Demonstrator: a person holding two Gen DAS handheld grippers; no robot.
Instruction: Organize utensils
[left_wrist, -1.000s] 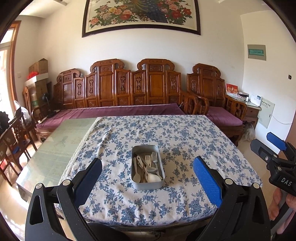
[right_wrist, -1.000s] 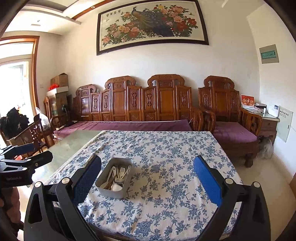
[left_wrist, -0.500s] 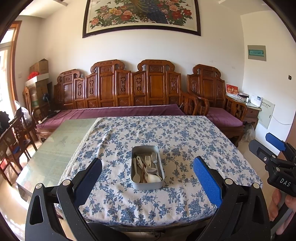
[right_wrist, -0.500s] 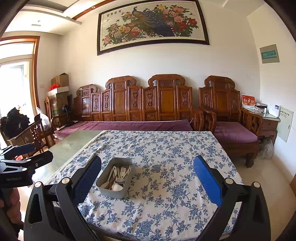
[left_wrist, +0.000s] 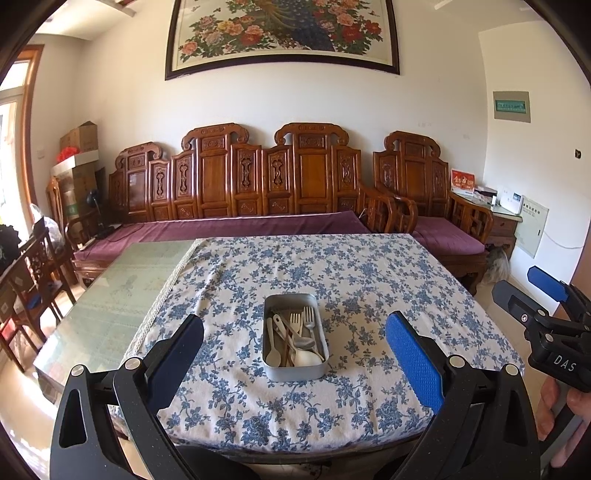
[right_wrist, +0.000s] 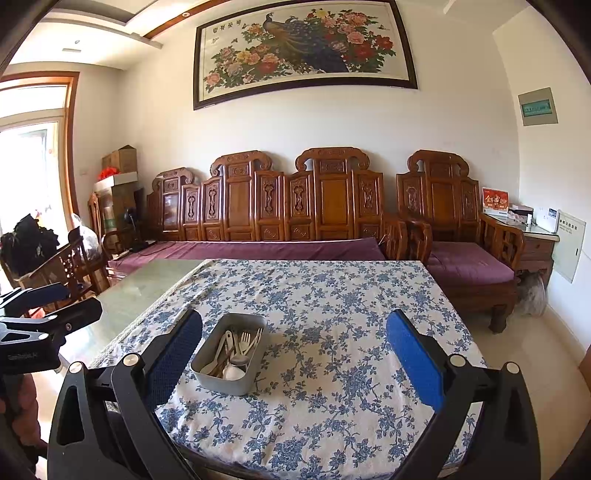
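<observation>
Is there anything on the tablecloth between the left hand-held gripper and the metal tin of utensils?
Nothing visible. The left hand-held gripper is open, and the metal tin sits straight ahead between its fingers on bare floral tablecloth. The forks and spoons lie loose inside the tin, uncovered from above.
</observation>
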